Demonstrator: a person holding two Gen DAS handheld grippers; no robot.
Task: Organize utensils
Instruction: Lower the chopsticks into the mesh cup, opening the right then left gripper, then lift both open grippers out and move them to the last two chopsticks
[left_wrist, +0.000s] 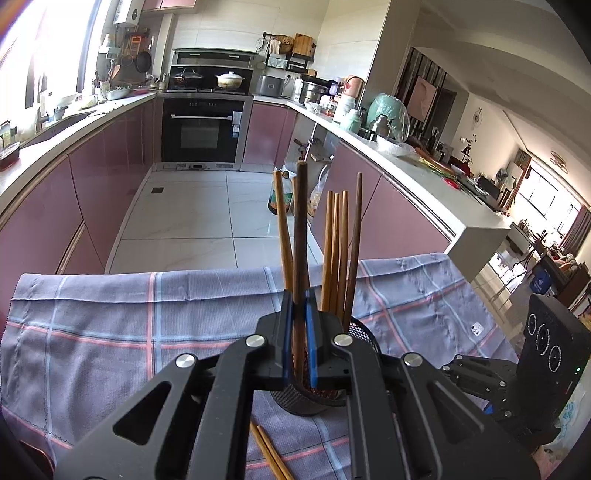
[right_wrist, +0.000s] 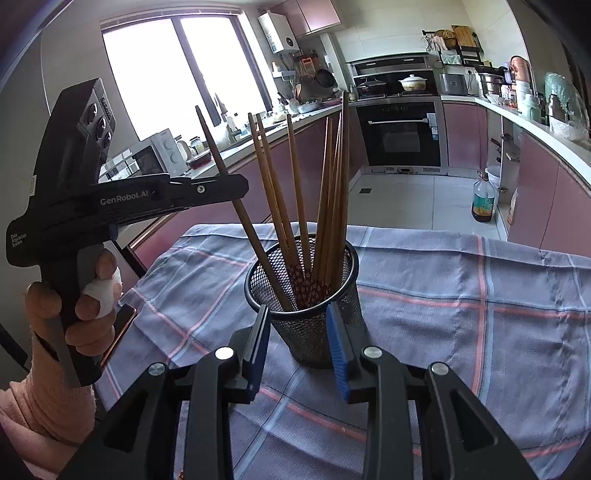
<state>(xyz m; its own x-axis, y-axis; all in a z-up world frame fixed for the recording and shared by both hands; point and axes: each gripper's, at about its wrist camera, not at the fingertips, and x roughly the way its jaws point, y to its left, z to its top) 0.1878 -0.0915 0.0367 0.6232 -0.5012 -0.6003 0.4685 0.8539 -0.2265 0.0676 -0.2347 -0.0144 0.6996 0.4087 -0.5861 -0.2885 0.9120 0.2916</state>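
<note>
Nearest my left camera, two loose chopsticks (left_wrist: 271, 456) lay on the checked cloth (left_wrist: 110, 332) just in front of the black mesh holder (left_wrist: 295, 400). My left gripper (left_wrist: 299, 332) was clenched on a single dark chopstick (left_wrist: 301, 221), its blue pads (left_wrist: 311, 332) pressed against the stick on both sides. The stick stood nearly upright in that view, its lower end down inside the holder. Seen from my right camera, the left gripper (right_wrist: 236, 194) reached in from the left, held by a hand (right_wrist: 79, 314) with a bandaged finger, and the dark chopstick (right_wrist: 255, 236) slanted down into the mesh holder (right_wrist: 306, 325). My right gripper (right_wrist: 299, 343) sat released, jaws parted on either side of the holder's lower wall; I could not tell whether its blue pads (right_wrist: 338, 354) touched the mesh. The holder stood upright on the cloth (right_wrist: 461, 314), with a bunch of brown chopsticks (right_wrist: 332, 206) fanned out inside it. Beyond the table, pink cabinets (left_wrist: 110, 155) lined the kitchen, a bottle (right_wrist: 483, 201) stood on the tiled floor and a black oven (left_wrist: 202, 129) sat at the far wall
</note>
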